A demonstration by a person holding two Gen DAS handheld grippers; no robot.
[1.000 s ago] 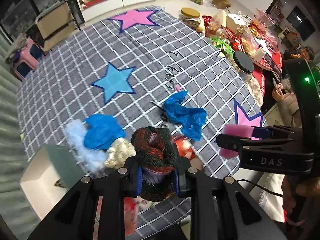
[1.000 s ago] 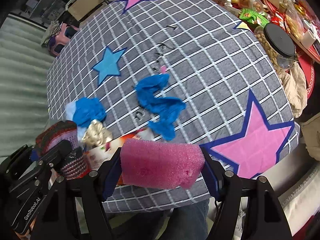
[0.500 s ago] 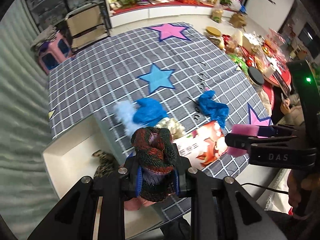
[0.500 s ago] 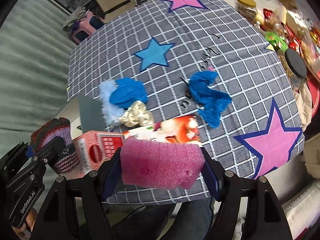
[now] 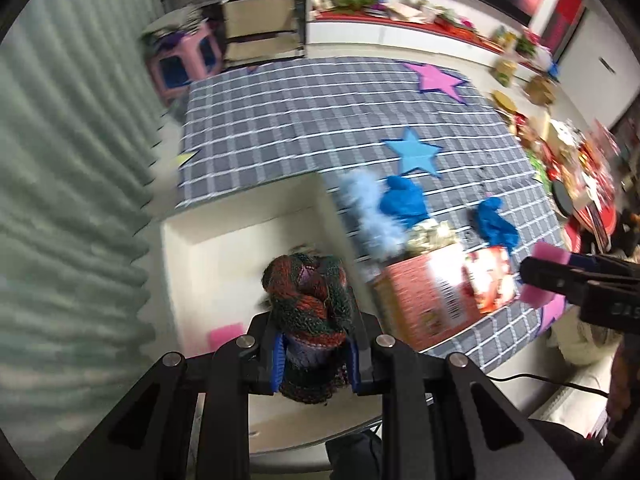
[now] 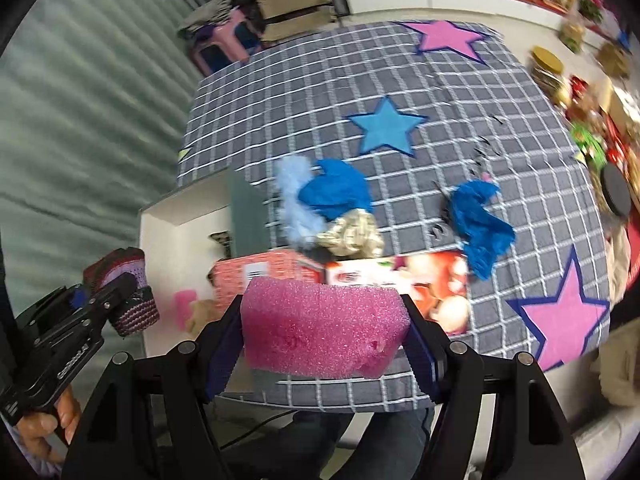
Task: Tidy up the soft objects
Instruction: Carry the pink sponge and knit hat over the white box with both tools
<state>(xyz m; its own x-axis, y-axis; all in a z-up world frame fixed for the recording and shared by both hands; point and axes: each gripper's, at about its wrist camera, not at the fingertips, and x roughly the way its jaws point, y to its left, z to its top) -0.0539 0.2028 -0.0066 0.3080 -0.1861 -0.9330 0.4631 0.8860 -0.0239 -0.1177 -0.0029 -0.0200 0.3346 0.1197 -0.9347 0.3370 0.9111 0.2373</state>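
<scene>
The left gripper [image 5: 316, 356] has swung over the white open box [image 5: 180, 248] (to drop things in), jaws clamped on the striped knitted wool bundle [image 5: 308, 292]; the right gripper [image 6: 324, 344] squeezes the pink foam sponge [image 6: 324, 332].

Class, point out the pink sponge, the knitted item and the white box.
pink sponge [image 6: 324, 330], right wrist view, middle of its front face
knitted item [image 5: 308, 292], left wrist view, upper bulge
white box [image 5: 224, 276], left wrist view, bare inner floor
</scene>
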